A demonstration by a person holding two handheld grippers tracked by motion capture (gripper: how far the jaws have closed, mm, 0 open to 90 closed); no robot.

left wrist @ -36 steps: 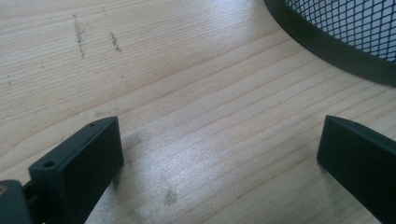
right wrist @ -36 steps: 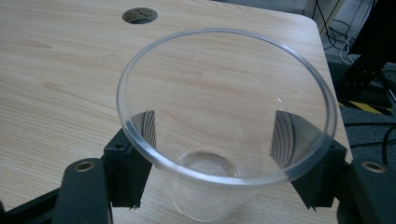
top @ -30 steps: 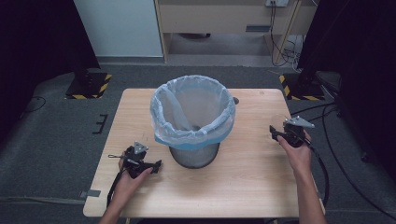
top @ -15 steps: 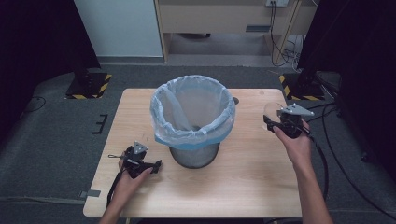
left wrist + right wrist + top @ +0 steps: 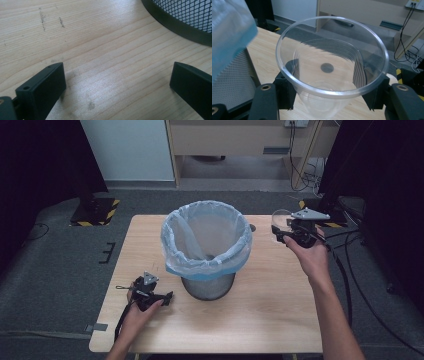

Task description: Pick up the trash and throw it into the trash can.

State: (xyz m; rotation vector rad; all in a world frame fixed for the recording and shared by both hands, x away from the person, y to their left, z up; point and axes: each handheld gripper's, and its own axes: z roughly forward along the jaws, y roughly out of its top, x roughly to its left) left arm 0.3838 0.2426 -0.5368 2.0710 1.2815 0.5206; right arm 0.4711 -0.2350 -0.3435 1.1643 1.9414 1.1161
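Lined mesh bin (image 5: pixel 206 251) mid-table, blocking straight crossing between sides. Bare wood (image 5: pixel 280 315) open in front, to both flanks, and behind bin. Bin mouth unobstructed from above.

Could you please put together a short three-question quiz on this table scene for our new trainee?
1. True or false: the right gripper holds a clear plastic cup.
2. What lines the mesh bin? A) a blue bag B) a newspaper C) a towel
3. How do the jaws of the left gripper stand, and what lies between them?

Key: 1. True; the jaws press on the cup's sides. 2. A, the blue bag folds over the rim. 3. Open, with bare wooden table between them.
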